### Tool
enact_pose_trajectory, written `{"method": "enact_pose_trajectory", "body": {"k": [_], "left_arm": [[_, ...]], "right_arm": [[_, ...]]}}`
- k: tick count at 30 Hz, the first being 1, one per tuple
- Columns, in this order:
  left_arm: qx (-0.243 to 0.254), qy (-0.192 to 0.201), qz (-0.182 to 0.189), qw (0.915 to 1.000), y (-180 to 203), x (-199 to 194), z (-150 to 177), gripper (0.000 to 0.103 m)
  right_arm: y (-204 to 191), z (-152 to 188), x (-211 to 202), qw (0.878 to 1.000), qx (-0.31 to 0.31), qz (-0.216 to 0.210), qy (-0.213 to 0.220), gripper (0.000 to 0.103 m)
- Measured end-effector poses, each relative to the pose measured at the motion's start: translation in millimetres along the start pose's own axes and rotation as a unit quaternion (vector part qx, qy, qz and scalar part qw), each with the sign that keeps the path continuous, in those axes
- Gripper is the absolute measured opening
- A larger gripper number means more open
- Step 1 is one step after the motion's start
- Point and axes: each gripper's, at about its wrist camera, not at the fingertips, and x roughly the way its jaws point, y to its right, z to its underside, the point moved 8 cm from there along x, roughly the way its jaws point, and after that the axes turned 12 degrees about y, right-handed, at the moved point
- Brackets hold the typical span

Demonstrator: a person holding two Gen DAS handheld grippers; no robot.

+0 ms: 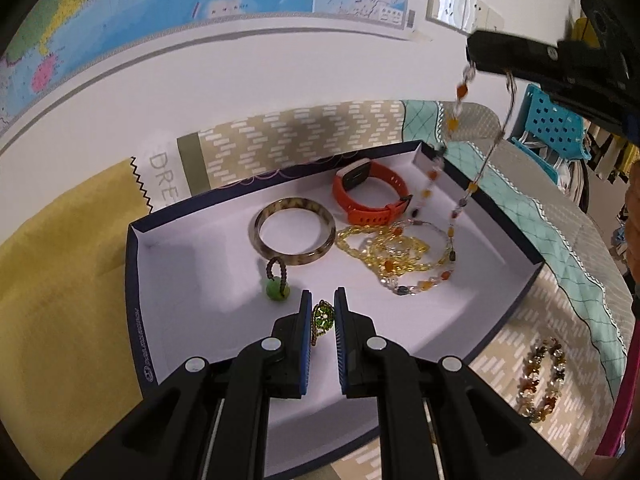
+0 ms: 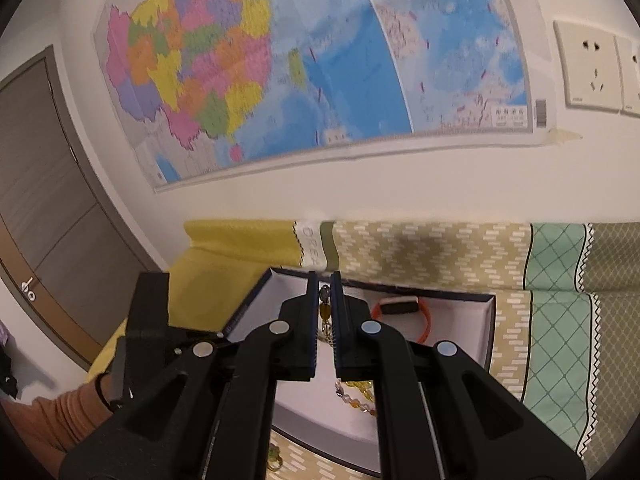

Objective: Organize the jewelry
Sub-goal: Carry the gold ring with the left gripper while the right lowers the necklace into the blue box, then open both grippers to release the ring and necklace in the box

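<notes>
A shallow white-lined box [image 1: 188, 264] holds a brown bangle [image 1: 295, 230], an orange watch [image 1: 370, 194], a yellow bead pile [image 1: 380, 246] and a green-bead charm [image 1: 276, 284]. My left gripper [image 1: 322, 322] is shut on a green beaded ring [image 1: 322, 320] just above the box floor. My right gripper [image 1: 490, 60] is high above the box, shut on a long multicolour bead necklace [image 1: 454, 116] whose lower end lies in the box. In the right wrist view, the right gripper [image 2: 324, 294] pinches the necklace [image 2: 325, 312] over the box [image 2: 486, 320].
A brown-and-amber beaded bracelet [image 1: 542, 376] lies on the patterned cloth [image 1: 304, 136] right of the box. A yellow cloth [image 1: 60, 280] lies left. A blue perforated basket [image 1: 556, 128] stands at far right. A wall with maps and sockets is behind.
</notes>
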Motion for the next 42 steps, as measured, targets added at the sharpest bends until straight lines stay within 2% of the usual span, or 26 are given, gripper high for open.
{"method": "enact_pose_trajectory", "body": {"k": [21,29,33,35,37,42], "left_arm": [[-0.003,-0.024,-0.019,0.9995,-3.9,26.8,-0.4,0.010],[-0.012,-0.028,-0.021,0.9993,-5.5,34.1,2.6,0.012],[-0.019,-0.019,-0.026,0.9993,-8.7,30.5,0.2,0.026],[-0.024,-0.012,-0.023,0.9994,-9.5,26.5,-2.0,0.027],[-0.030,-0.005,-0.020,0.9993,-10.3,21.5,-4.7,0.031],[-0.034,0.030,-0.014,0.9989,-10.6,-3.1,-14.2,0.042]], "right_arm": [[22.2,71.8,46.9,0.995,0.013,0.016,-0.098,0.006],[30.6,84.7,52.1,0.993,0.031,0.027,-0.110,0.009],[33.6,83.8,47.0,0.993,0.040,0.029,-0.105,0.013],[35.0,82.5,42.0,0.994,0.045,0.027,-0.100,0.014],[36.0,81.2,34.7,0.994,0.048,0.026,-0.093,0.020],[32.2,78.5,12.0,0.996,0.048,0.021,-0.076,0.028]]}}
